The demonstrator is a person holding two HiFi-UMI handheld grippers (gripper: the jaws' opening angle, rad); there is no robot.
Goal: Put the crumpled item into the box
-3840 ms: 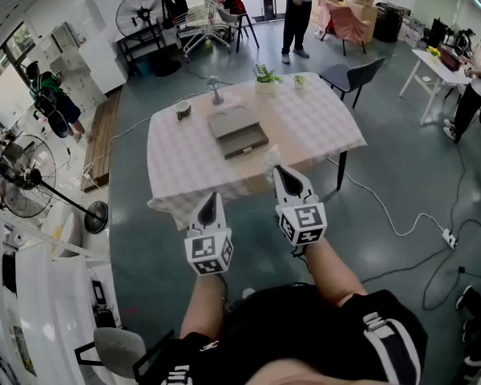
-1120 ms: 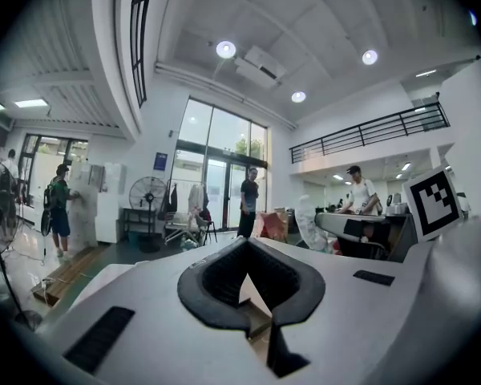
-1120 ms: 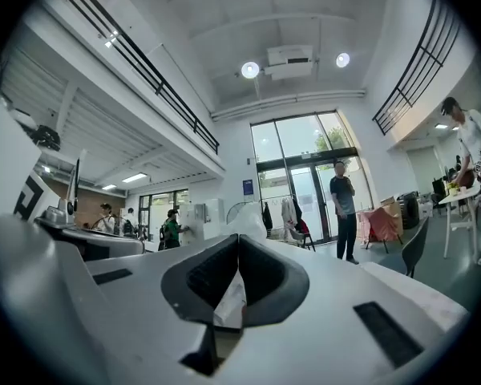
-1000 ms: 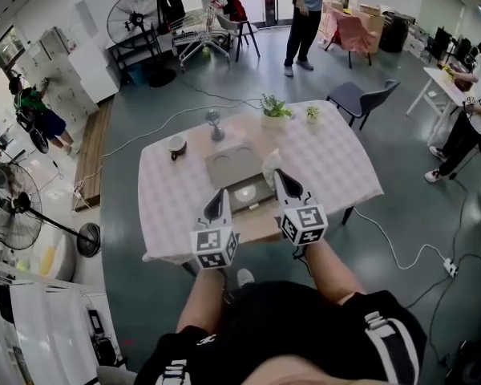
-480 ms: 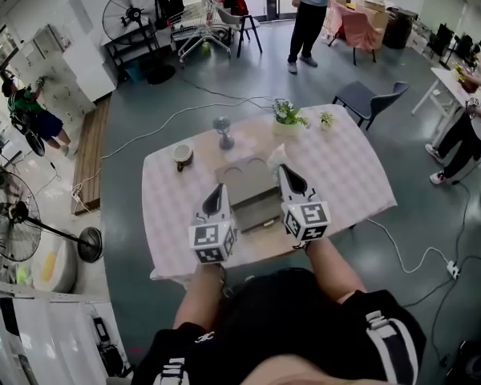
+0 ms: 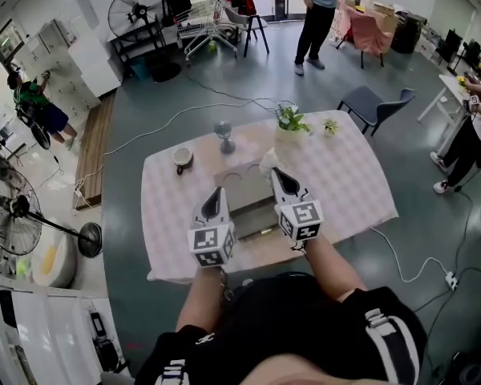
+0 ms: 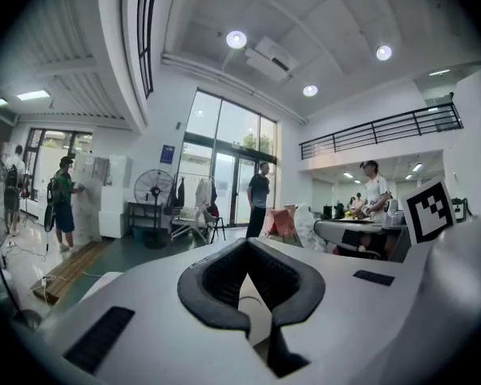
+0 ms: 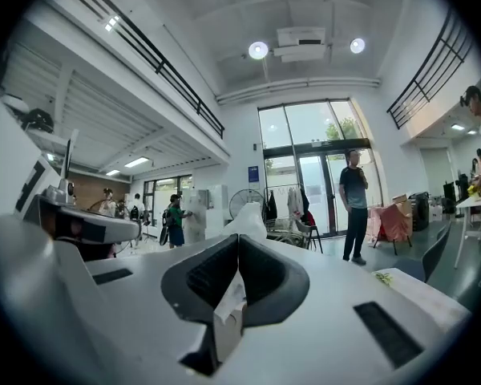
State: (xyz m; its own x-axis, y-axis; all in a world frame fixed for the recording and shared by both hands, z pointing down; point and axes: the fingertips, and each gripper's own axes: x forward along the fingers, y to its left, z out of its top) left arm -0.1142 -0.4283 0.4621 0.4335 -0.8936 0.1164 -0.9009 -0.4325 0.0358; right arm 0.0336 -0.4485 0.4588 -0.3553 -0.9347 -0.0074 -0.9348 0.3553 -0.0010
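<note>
The crumpled item, a white wad, is pinched at the tip of the right claw. In the right gripper view the dark pads are clamped on it, with a strip of it showing down between them and its bulk sticking out past the tips of the right claw. In the head view the wad shows against the far right corner of the box, a flat grey-brown case that lies on the bench between the two claws; whether its lid is up cannot be told from here. The left claw is held off to the box's left, level with the right one. In the left gripper view the left claw has its tips together, and the gap behind them holds nothing. The bench wears a pale checked cloth. On it, beyond the box, stand a cup to the left, a stemmed glass in the middle, a potted plant and a smaller plant to the right. A dark chair stands just off the bench's far right corner. A cable trails over the grey floor. Farther off, a person stands near the doorway, and a large fan stands at the left.
</note>
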